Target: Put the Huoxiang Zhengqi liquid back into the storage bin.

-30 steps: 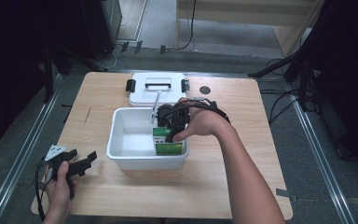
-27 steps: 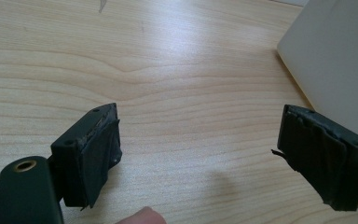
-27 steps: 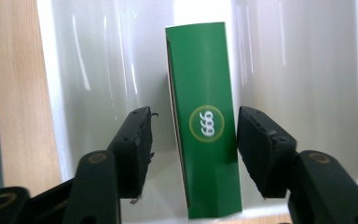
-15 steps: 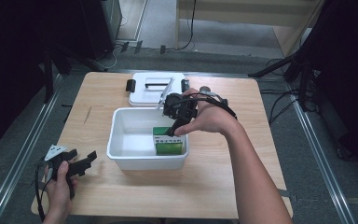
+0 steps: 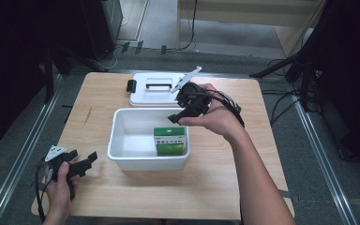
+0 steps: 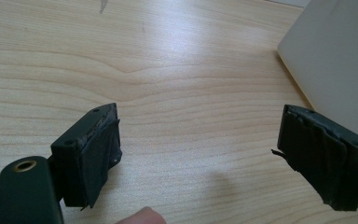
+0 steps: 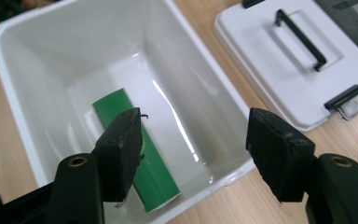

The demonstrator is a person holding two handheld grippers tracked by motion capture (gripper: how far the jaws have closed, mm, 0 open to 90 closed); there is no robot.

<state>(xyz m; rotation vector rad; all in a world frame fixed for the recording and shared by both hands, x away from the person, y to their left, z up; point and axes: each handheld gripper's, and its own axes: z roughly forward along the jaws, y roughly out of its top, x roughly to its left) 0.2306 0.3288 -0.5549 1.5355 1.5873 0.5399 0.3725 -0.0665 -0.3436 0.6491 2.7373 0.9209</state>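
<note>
A white plastic bin (image 5: 122,154) stands mid-table with a green box (image 5: 171,141) lying in its right end; the same green box (image 7: 121,103) shows on the bin floor (image 7: 70,51) in the right gripper view. My right gripper (image 5: 182,115) hovers open above the bin's far right corner, nothing between its jaws (image 7: 193,154). My left gripper (image 5: 85,161) rests low over the table's front left, open and empty (image 6: 198,154), just left of the bin's wall (image 6: 335,56).
The bin's white lid (image 5: 155,89) with a black handle and side clips lies flat behind the bin, also seen as the lid (image 7: 279,56) beyond my right jaw. Bare wooden tabletop (image 5: 206,187) surrounds the bin. Cables and dark stands ring the table.
My right gripper has lifted out of the bin and drawn back toward its far right corner, open, leaving the green box inside. The left gripper has stayed still.
</note>
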